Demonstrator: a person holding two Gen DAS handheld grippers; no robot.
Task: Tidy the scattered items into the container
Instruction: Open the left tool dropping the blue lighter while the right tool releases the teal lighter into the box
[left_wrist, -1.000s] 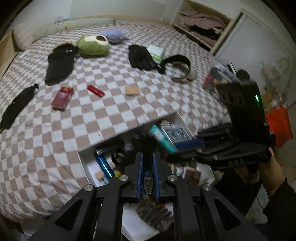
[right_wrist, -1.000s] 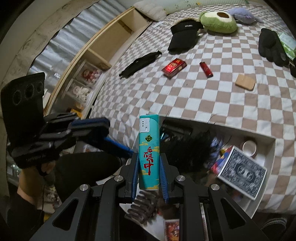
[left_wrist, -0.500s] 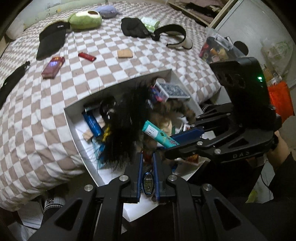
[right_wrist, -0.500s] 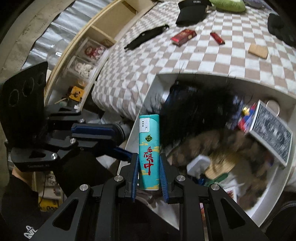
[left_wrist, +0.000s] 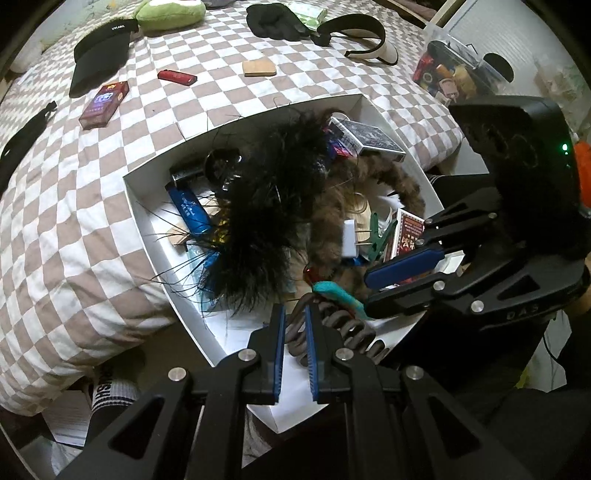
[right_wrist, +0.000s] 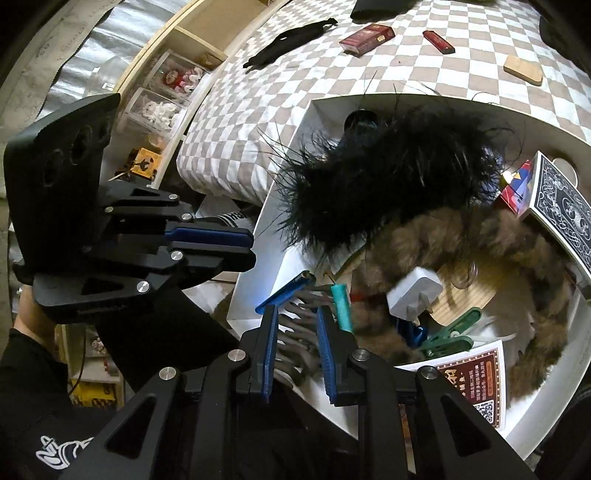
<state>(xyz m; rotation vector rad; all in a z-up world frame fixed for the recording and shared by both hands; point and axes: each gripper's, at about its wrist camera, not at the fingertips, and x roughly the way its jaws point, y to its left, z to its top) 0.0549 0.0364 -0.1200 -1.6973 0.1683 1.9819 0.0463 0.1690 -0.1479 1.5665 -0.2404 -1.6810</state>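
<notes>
Both of your grippers hung over the near end of the white rectangular cardboard box (left_wrist: 155, 206) that sat at the edge of the brown-and-white checked bed (left_wrist: 74, 192). Your right gripper (right_wrist: 295, 314) had its blue-padded fingers parted with nothing between them; the teal plastic lighter (right_wrist: 341, 306) lay just off its right finger, inside the box, beside a dark brown toothed hair claw (right_wrist: 295, 332). Your left gripper (left_wrist: 293, 314) was parted only narrowly, and a prong of that hair claw showed in the gap, though you could not tell from either view whether the fingers touched it.

The box was crowded: a black feathery puff (left_wrist: 266, 221) across its middle, a brown furry band (left_wrist: 332, 229) next to the puff, a white plug adapter (right_wrist: 413, 295), a green plastic clothes peg (right_wrist: 450, 332), a dark patterned card deck (right_wrist: 561, 206) at the far corner and a blue metallic lighter (left_wrist: 190, 210) by the left wall.

Beyond the box, on the bed, lay a red lighter (left_wrist: 177, 76), a dark red cigarette pack (left_wrist: 105, 104), a small tan wooden block (left_wrist: 259, 68), a black sun visor (left_wrist: 101, 62), a black strap (left_wrist: 27, 133) and black gloves (left_wrist: 277, 22).
</notes>
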